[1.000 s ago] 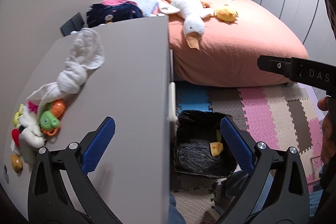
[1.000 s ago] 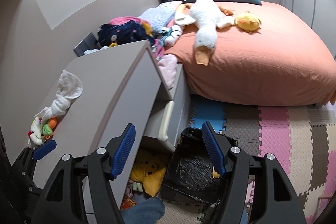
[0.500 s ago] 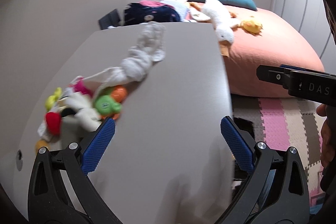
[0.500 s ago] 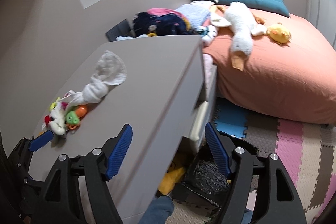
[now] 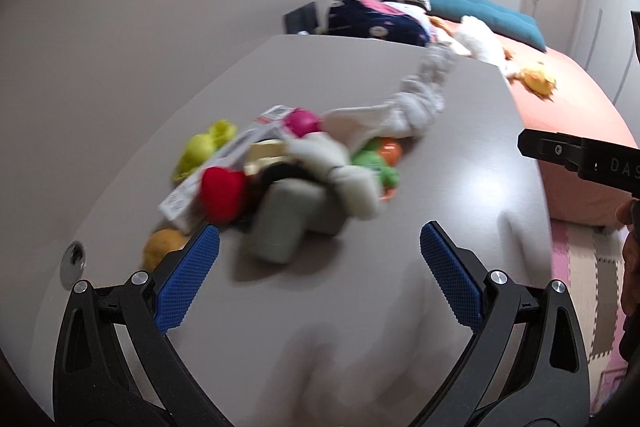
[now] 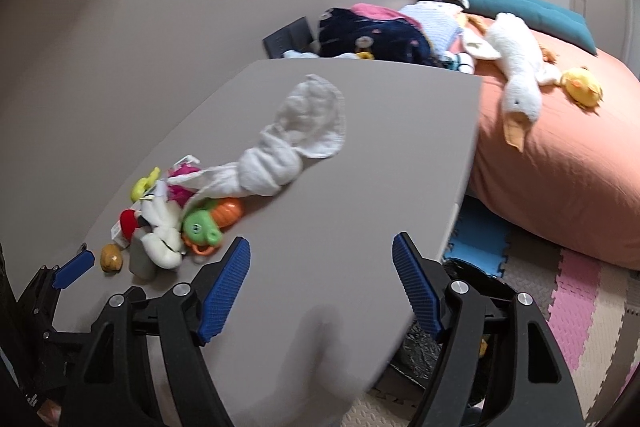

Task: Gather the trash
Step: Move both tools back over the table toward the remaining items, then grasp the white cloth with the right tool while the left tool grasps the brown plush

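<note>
Left wrist view: both grippers hang spread and empty above the grey tabletop [image 5: 400, 227].
Left gripper [image 5: 319, 279] sits near the toy pile [image 5: 288, 167], nothing between its pads; right gripper [image 6: 321, 287], its jaws just widened, grasps nothing; the black trash bag [image 6: 420, 351] lies under the tabletop's right edge.

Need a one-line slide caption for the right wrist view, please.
Right gripper, open and empty, over a grey dresser top with a white cloth and toy pile; bed beyond.
</note>
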